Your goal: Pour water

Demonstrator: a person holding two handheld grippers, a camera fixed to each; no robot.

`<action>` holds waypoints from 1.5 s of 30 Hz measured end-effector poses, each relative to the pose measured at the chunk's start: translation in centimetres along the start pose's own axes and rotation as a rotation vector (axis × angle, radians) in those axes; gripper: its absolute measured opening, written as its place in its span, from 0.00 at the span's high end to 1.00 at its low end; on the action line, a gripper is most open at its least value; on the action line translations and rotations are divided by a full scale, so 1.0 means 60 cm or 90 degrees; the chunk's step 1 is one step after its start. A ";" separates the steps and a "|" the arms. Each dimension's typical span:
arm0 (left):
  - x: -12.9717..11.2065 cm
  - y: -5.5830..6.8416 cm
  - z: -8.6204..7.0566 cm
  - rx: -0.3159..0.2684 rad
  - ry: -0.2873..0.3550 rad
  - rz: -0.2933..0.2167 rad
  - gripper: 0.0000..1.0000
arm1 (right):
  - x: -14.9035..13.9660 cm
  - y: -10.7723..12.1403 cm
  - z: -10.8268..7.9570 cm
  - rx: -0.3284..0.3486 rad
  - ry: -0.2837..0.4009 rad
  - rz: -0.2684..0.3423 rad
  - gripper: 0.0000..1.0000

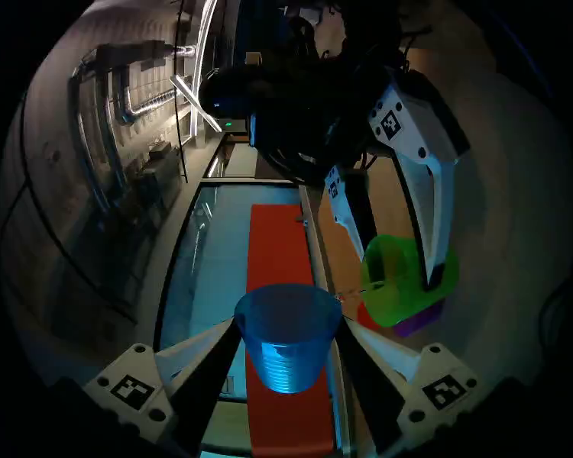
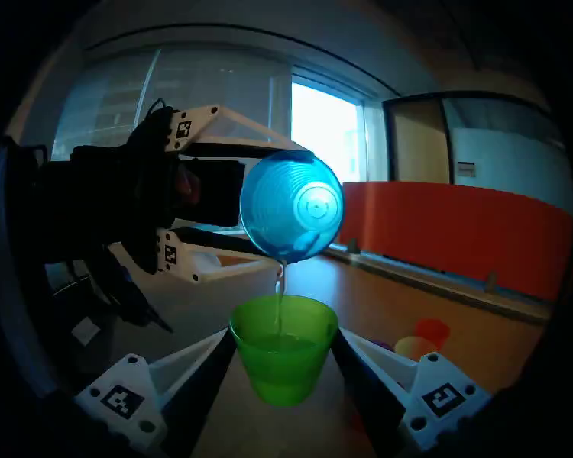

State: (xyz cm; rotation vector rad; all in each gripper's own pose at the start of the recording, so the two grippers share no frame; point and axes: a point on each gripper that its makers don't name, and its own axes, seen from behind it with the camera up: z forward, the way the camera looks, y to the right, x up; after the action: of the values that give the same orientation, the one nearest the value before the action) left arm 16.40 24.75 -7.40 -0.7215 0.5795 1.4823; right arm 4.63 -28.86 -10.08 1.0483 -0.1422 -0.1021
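- Green cup (image 2: pixel 283 359) up close, pinched upright in the right gripper (image 2: pixel 284 336).
- Above the green cup, the left gripper (image 1: pixel 288 330) clamps the tipped blue cup (image 2: pixel 290 206); thin water (image 2: pixel 280 294) streams in.
- Under the green cup, wooden table (image 2: pixel 378 305); behind it, red partition (image 2: pixel 454 229) and bright window (image 2: pixel 325 130).

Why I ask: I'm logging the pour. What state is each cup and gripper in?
blue cup: tipped, pouring a thin stream.
green cup: upright, catching the water, partly filled.
left gripper: jaws shut on the blue cup.
right gripper: jaws shut on the green cup.
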 end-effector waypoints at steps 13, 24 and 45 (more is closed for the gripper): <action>0.008 0.003 0.000 0.005 0.002 0.022 0.15 | 0.003 0.002 -0.001 -0.002 0.003 0.001 0.09; 0.007 -0.004 0.006 0.006 0.004 0.017 0.15 | 0.005 0.003 -0.003 -0.003 0.005 0.002 0.09; -0.018 -0.010 0.005 0.022 0.004 -0.235 0.15 | 0.014 0.010 -0.012 -0.015 0.015 -0.004 0.09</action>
State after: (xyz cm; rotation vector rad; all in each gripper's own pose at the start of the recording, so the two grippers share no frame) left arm 16.94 24.27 -6.36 -0.7610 0.4466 1.1251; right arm 5.58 -28.07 -9.85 1.0266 -0.1165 -0.0978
